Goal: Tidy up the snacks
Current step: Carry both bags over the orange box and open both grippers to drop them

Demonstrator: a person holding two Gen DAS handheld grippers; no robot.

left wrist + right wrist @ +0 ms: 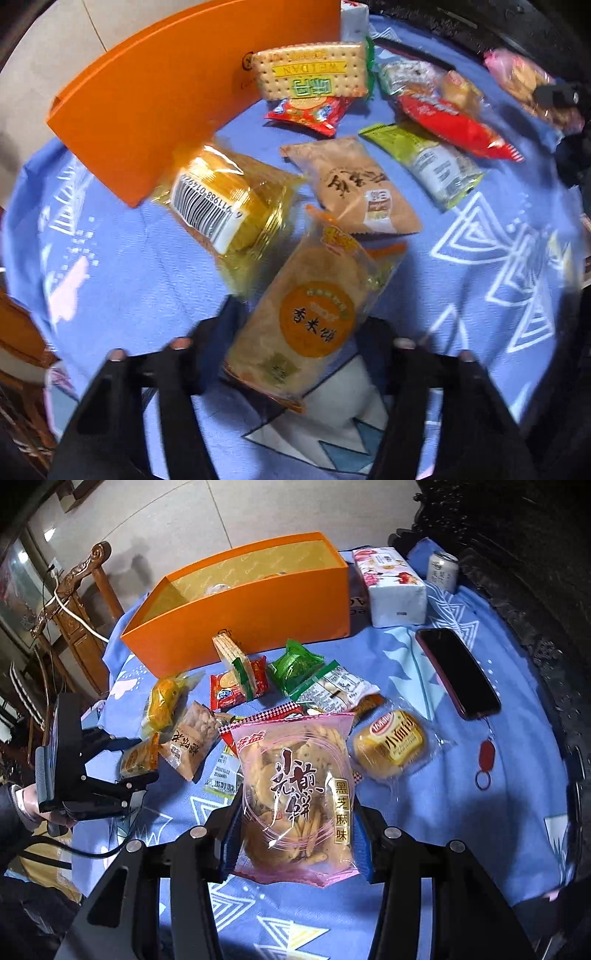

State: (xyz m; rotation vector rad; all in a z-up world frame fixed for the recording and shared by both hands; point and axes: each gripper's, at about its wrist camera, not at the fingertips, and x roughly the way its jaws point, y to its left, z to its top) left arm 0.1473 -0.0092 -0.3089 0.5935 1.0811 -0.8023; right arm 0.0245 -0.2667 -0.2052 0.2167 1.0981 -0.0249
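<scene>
My left gripper (295, 332) is shut on a clear rice-cracker packet with an orange round label (306, 314), held above the blue cloth; it also shows in the right wrist view (138, 758). My right gripper (295, 830) is shut on a pink packet of sesame crisps (295, 797). An open orange box (243, 602) stands at the back of the table; its wall (155, 107) is just ahead of my left gripper. Loose snacks lie between: a yellow cake packet (229, 206), a brown nut packet (354, 188), a cracker pack (314, 70) leaning on the box.
A blue patterned cloth (461, 794) covers the table. A phone (458, 672), a red key tag (487, 755), a tissue pack (391, 583) and a can (443, 570) lie to the right. A small bun packet (391, 744) is beside my right gripper. A carved wooden chair (77, 602) stands left.
</scene>
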